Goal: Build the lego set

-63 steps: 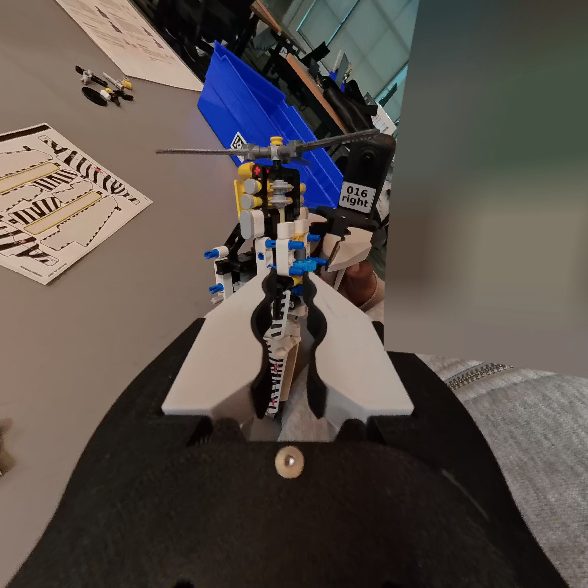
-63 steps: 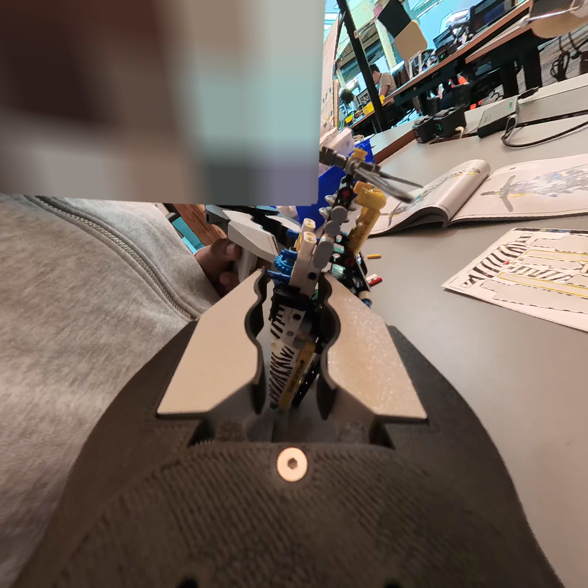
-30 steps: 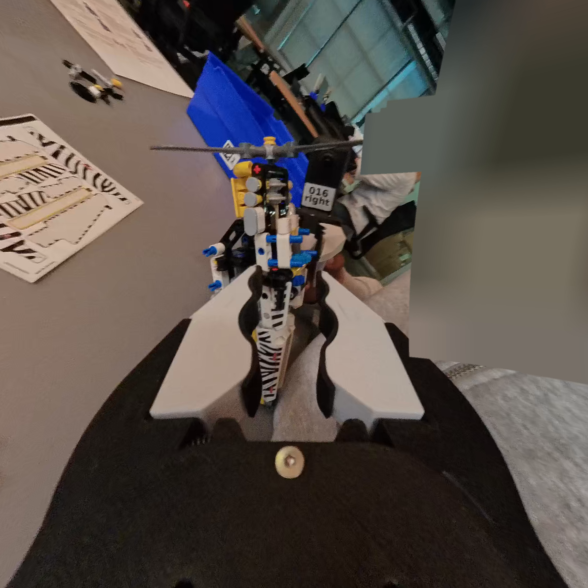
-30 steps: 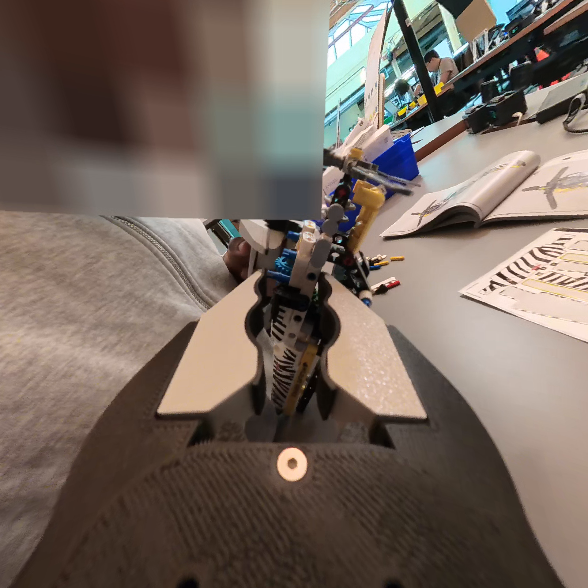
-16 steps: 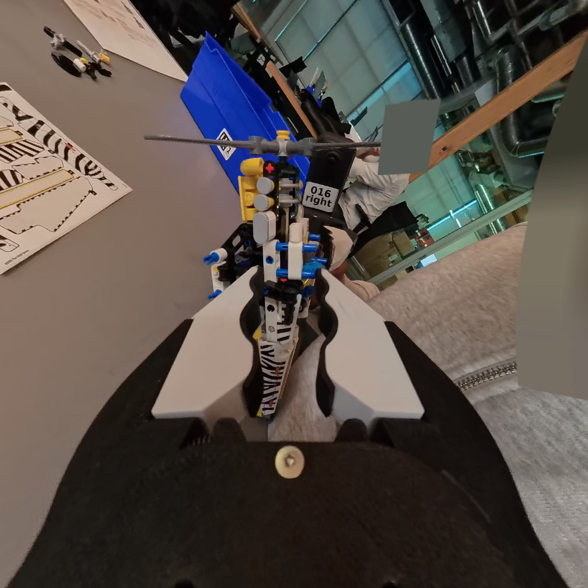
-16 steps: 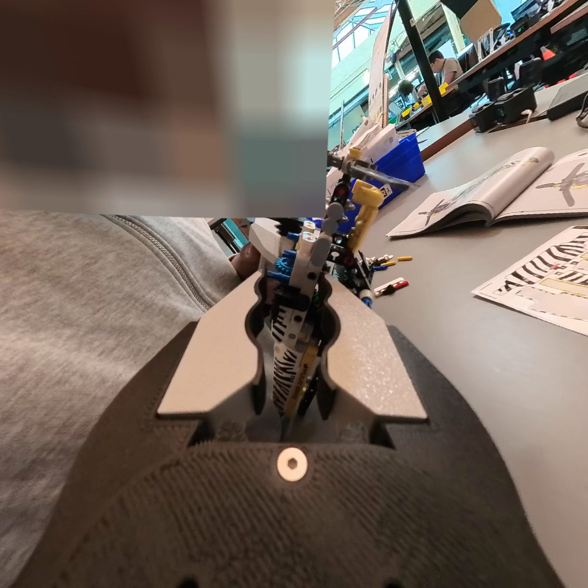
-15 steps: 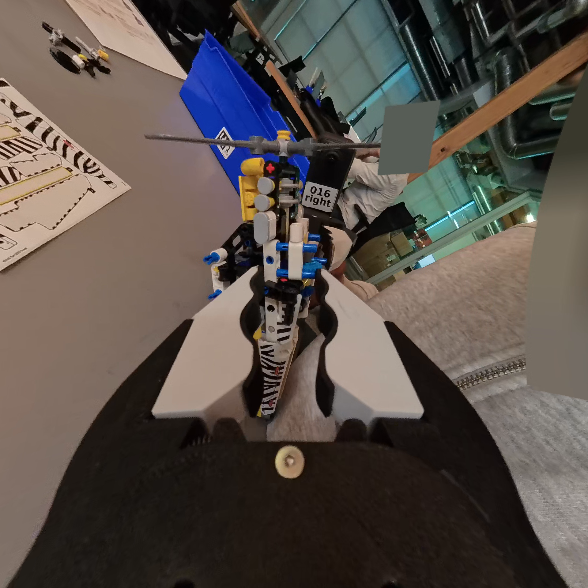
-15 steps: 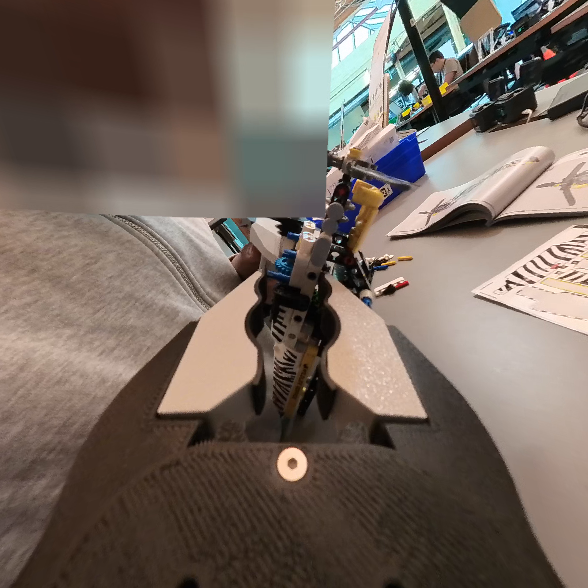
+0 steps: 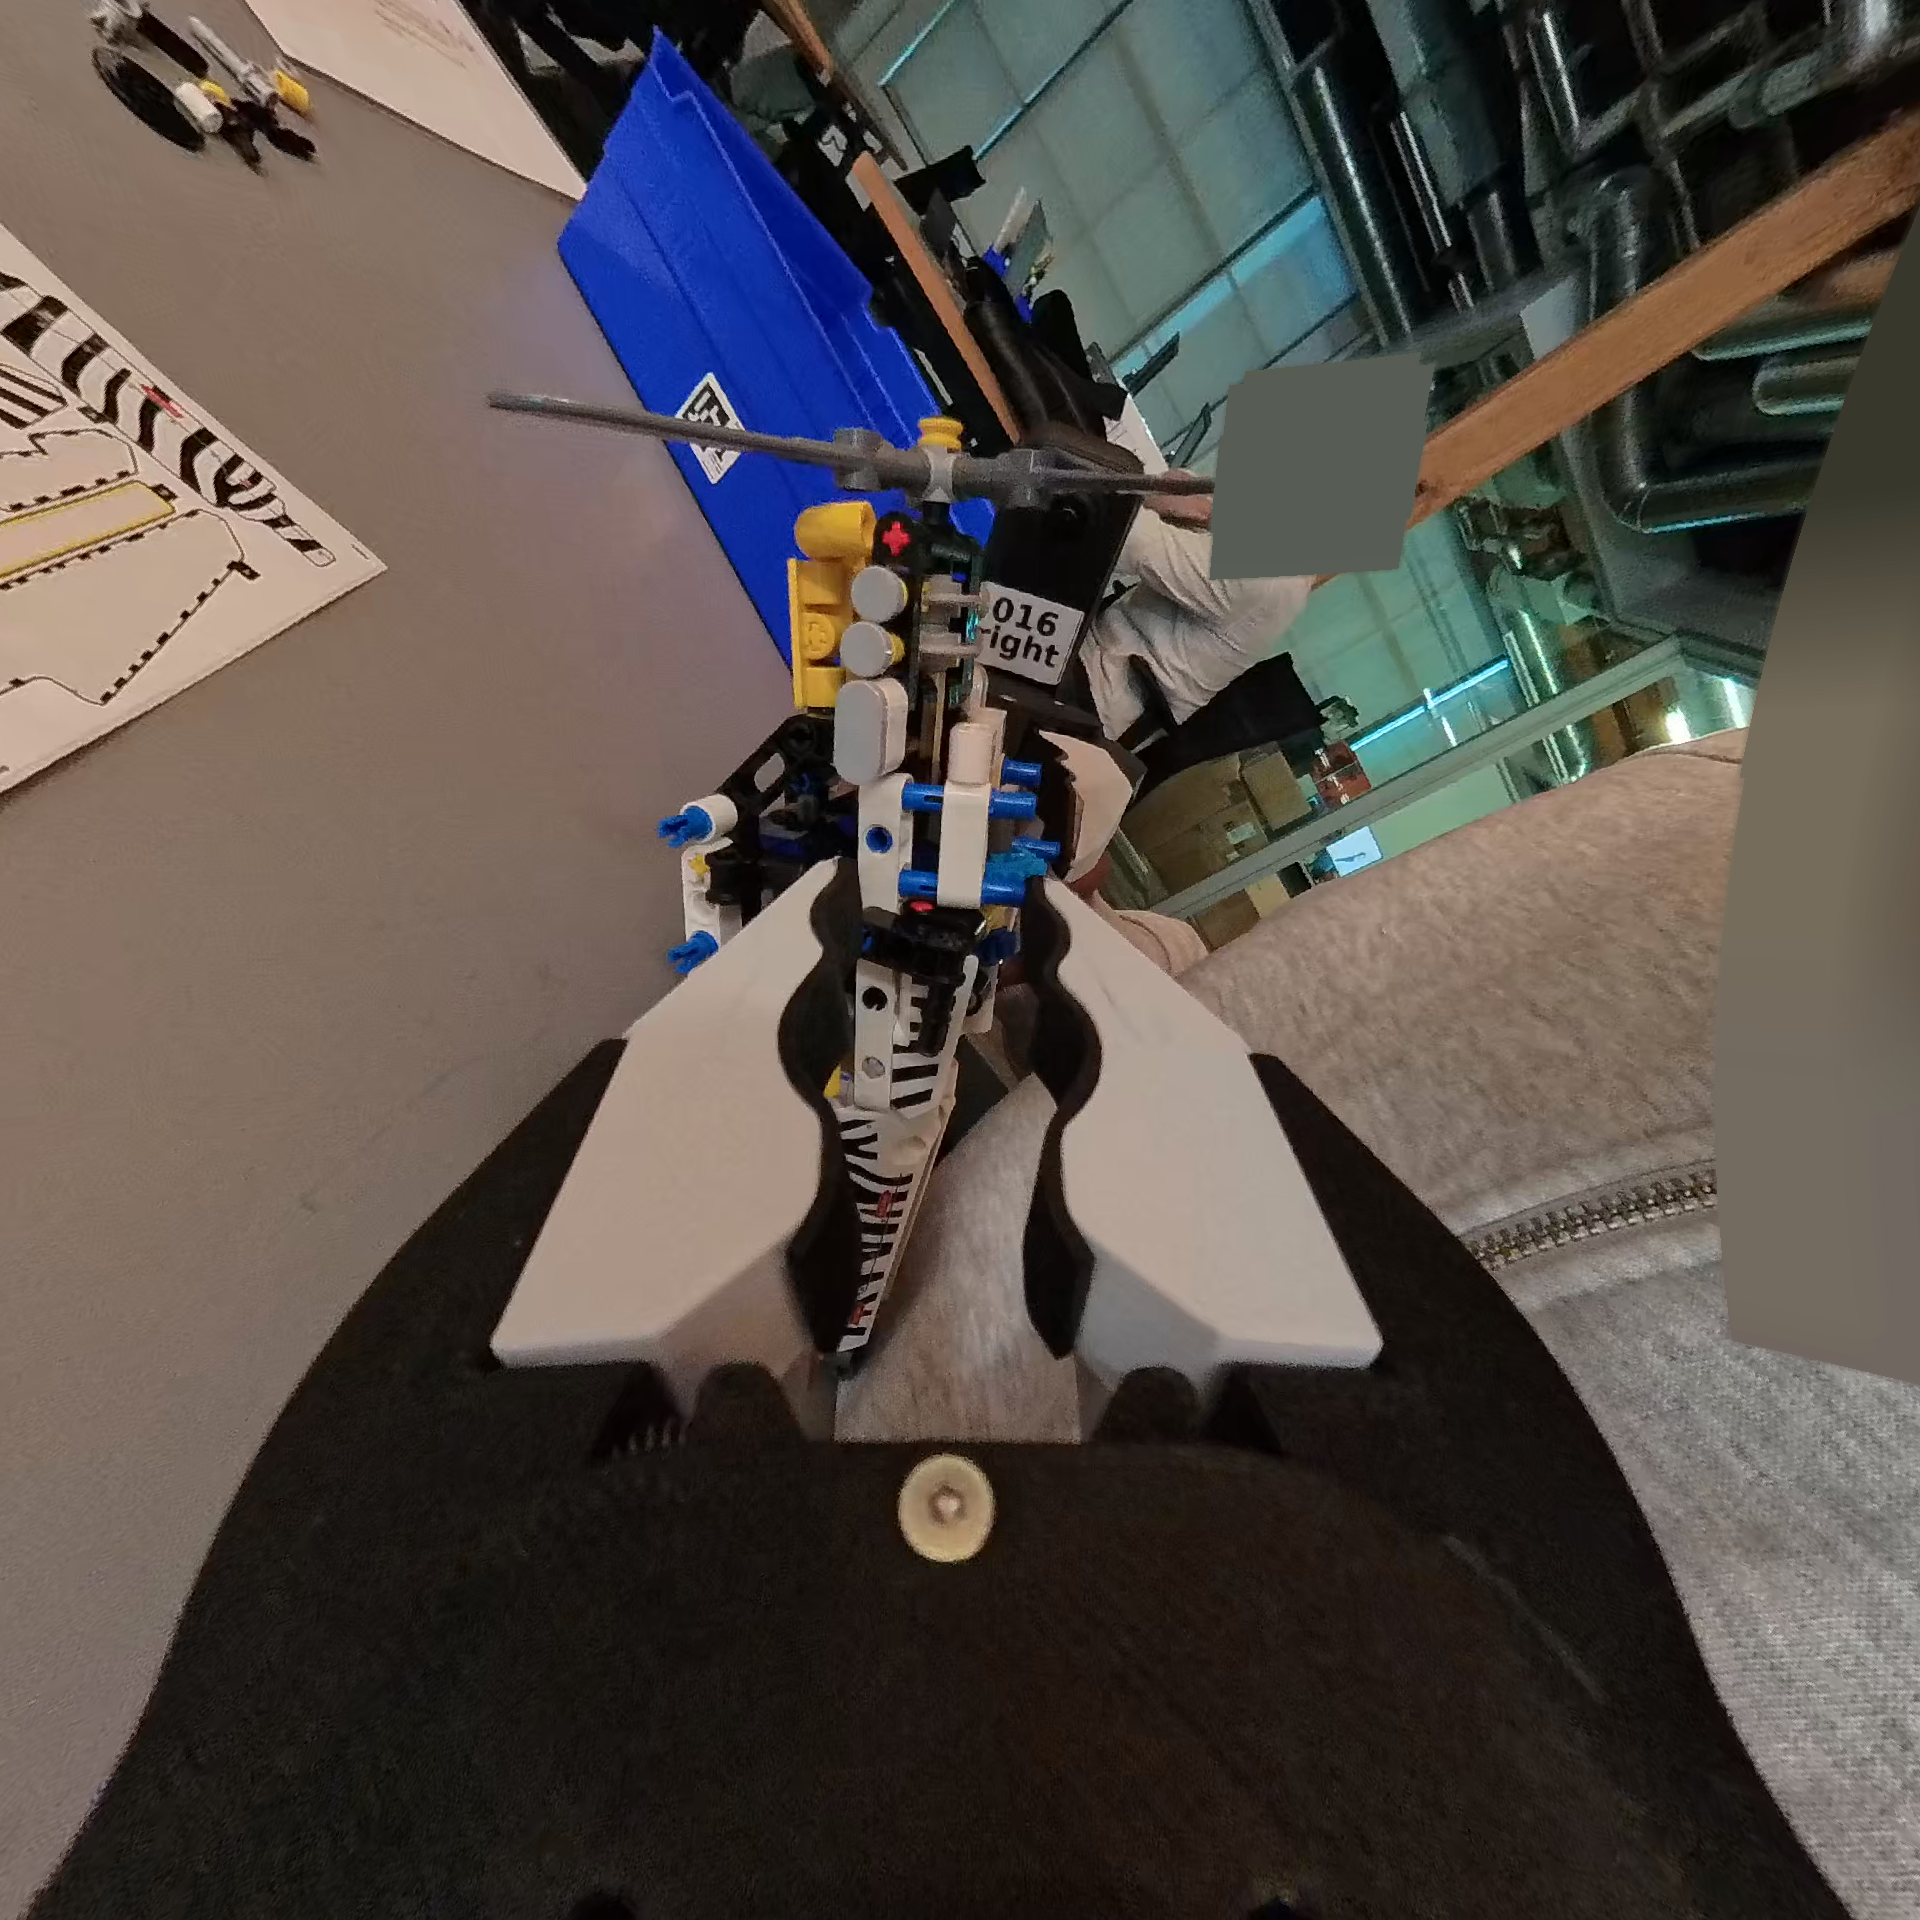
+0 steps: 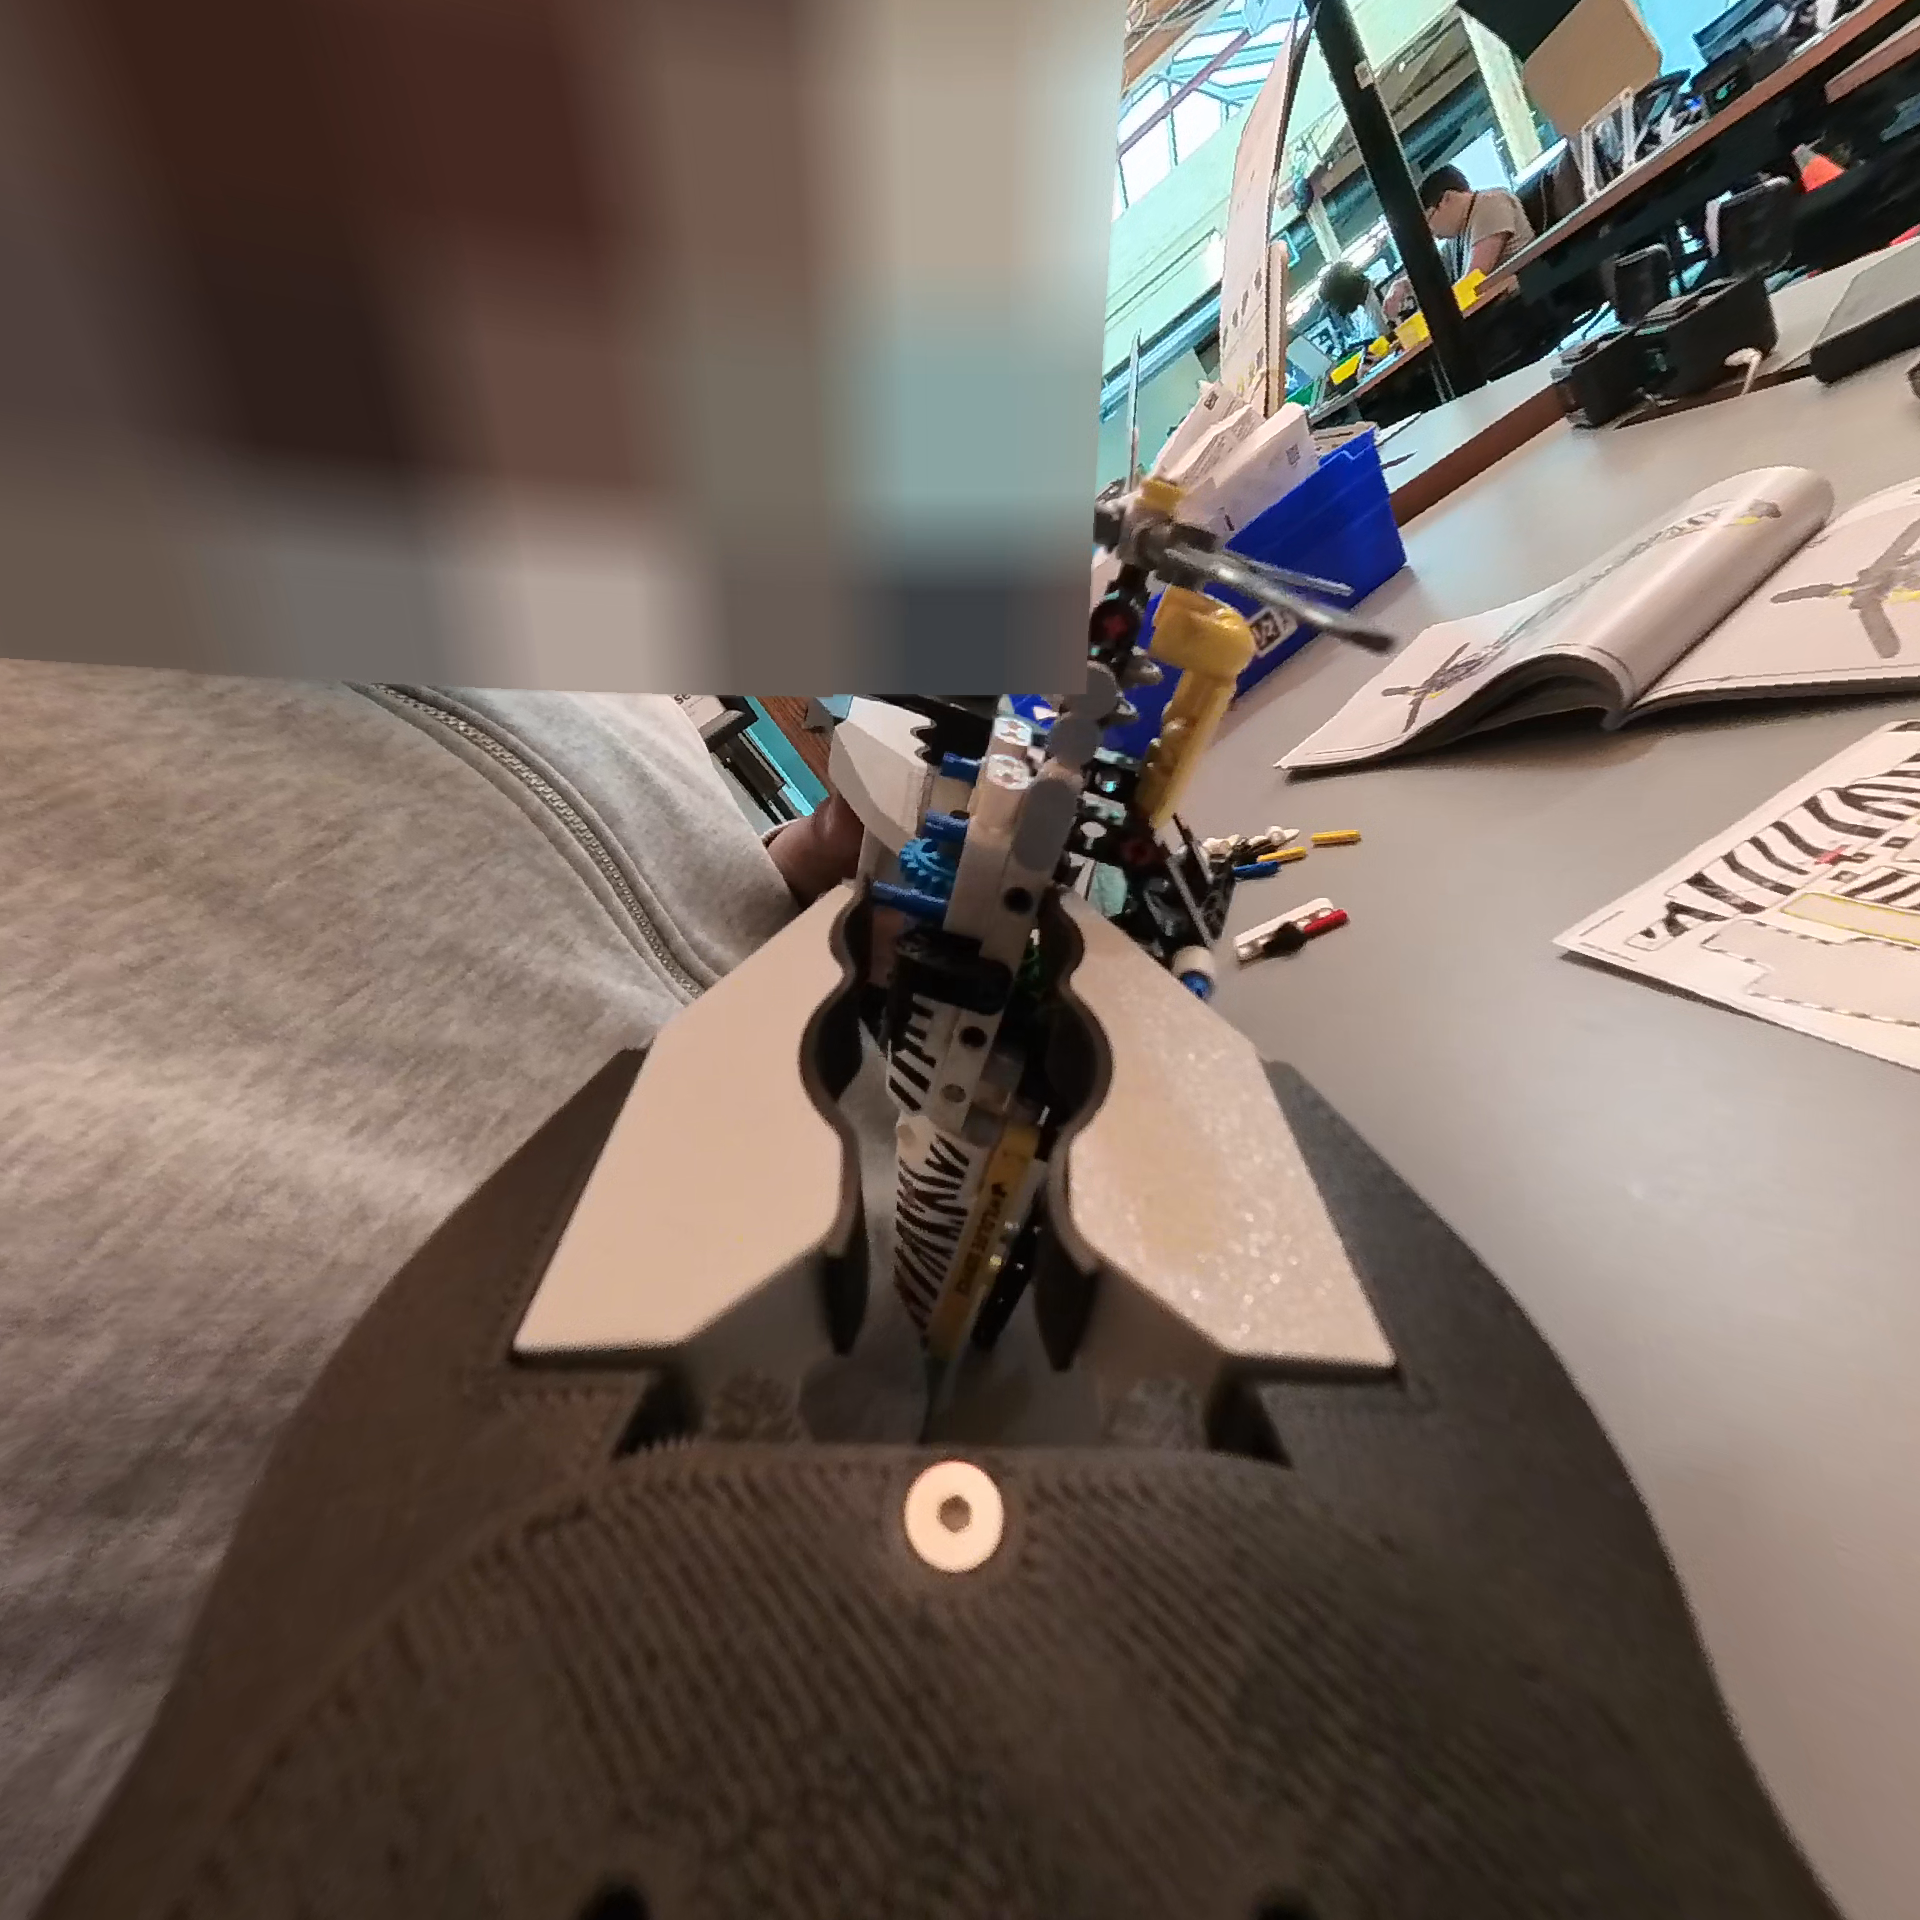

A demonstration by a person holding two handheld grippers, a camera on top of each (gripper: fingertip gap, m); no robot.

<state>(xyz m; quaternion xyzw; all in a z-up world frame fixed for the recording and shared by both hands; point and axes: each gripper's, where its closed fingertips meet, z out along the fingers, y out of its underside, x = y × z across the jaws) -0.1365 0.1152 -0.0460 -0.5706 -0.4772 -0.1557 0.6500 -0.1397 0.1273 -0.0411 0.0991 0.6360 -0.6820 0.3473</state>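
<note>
Between both tools [image 9: 935,904] [image 10: 956,935], lego helicopter [image 9: 914,790] lengthwise, rotor end outward.

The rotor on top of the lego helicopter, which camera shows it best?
The left wrist view. The grey rotor spans the frame there, sharp, both blades and the yellow hub cap visible above the helicopter. The right wrist view shows only one blurred blade, the rest cut off by a masked patch.

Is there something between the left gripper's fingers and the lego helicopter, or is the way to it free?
Nothing visible stands between them. The lego helicopter already sits inside the left gripper, its zebra-striped tail running down the gap between the white fingers. Whether the fingers press on it, the pictures do not settle.
</note>
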